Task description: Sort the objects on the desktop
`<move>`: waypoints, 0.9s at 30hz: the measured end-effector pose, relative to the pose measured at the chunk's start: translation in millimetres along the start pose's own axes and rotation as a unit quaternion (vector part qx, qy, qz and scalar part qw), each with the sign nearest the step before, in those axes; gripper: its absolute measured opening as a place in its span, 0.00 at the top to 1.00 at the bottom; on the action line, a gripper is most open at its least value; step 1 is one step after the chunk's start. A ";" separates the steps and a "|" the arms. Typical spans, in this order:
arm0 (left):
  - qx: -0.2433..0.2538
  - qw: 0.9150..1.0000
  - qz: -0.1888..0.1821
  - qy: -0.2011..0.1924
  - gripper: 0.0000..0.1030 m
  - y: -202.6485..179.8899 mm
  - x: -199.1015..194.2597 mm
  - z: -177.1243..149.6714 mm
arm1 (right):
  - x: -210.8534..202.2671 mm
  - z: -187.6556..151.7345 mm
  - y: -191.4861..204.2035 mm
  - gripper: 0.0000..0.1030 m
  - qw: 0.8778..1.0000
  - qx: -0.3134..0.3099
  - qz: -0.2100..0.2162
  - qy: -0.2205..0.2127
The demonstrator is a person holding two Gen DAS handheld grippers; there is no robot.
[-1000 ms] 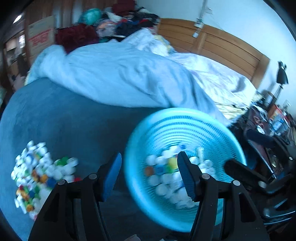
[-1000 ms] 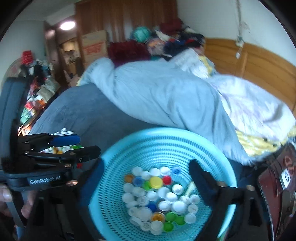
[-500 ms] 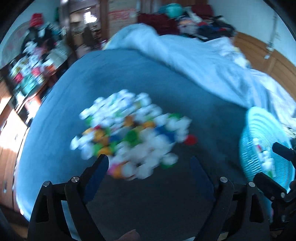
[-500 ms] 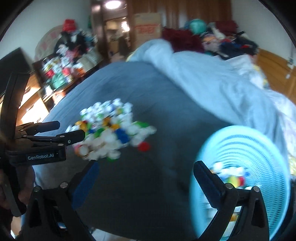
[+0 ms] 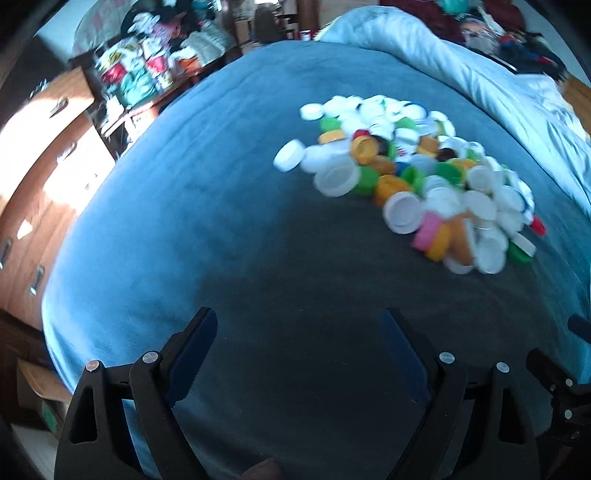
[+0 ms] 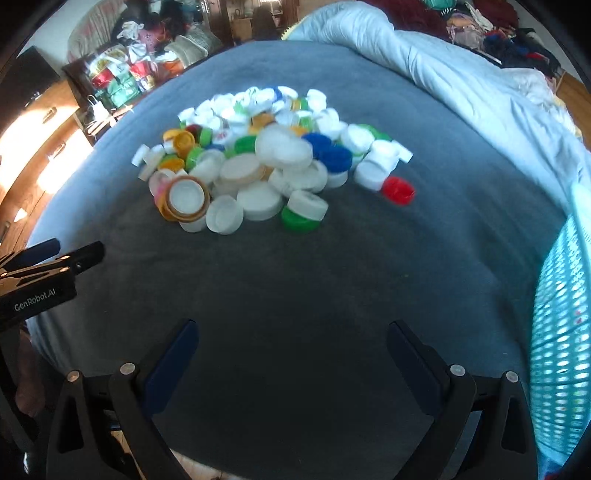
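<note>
A heap of plastic bottle caps (image 5: 402, 212), mostly white with green, yellow, orange and blue ones, lies on the dark blue blanket (image 5: 221, 221). In the left wrist view the heap is ahead and to the right of my left gripper (image 5: 297, 325), which is open with only blanket between its fingers. My right gripper (image 6: 291, 328) is open too and holds nothing; the heap (image 6: 258, 192) lies ahead of it, slightly left. A single red cap (image 6: 398, 190) sits at the heap's right edge. The light blue perforated basket (image 6: 557, 332) stands at the right edge.
A pale blue duvet (image 6: 461, 85) is bunched along the far right of the bed. A wooden dresser (image 5: 48, 155) and a cluttered shelf (image 5: 147, 74) stand beyond the blanket's left edge. Clothes are piled at the back (image 6: 498, 33). The left gripper's body (image 6: 55, 254) shows at the left.
Both views have swung left from the basket to the heap of caps and come lower over the blanket. My left gripper's jaws stand wider than one second ago.
</note>
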State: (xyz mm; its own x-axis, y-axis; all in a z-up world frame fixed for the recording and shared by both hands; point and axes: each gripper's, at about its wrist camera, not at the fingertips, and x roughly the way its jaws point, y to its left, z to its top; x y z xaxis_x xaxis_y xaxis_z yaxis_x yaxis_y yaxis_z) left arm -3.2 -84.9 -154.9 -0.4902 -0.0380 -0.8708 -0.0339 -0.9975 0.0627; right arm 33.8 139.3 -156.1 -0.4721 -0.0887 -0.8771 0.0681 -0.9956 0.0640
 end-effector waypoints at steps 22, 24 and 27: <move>-0.040 0.999 0.010 -0.018 0.01 6.2 15.0 -16.2 | 18.8 -8.5 -9.9 0.00 0.998 0.055 -0.004 0.022; -0.039 0.999 0.011 -0.018 0.01 5.8 15.7 -15.5 | 20.0 -7.7 -8.9 0.00 0.998 0.056 -0.006 0.021; -0.039 0.999 0.011 -0.016 0.01 5.8 15.9 -15.1 | 20.4 -7.2 -9.2 0.00 0.998 0.060 -0.006 0.022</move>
State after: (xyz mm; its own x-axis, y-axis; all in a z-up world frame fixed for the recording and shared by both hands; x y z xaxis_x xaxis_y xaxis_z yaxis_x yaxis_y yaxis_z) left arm 1.9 -92.2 -175.8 -0.5176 -0.0594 -0.8535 0.0450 -0.9981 0.0422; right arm 29.8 146.9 -178.0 -0.4337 -0.0777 -0.8977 -0.0453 -0.9931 0.1078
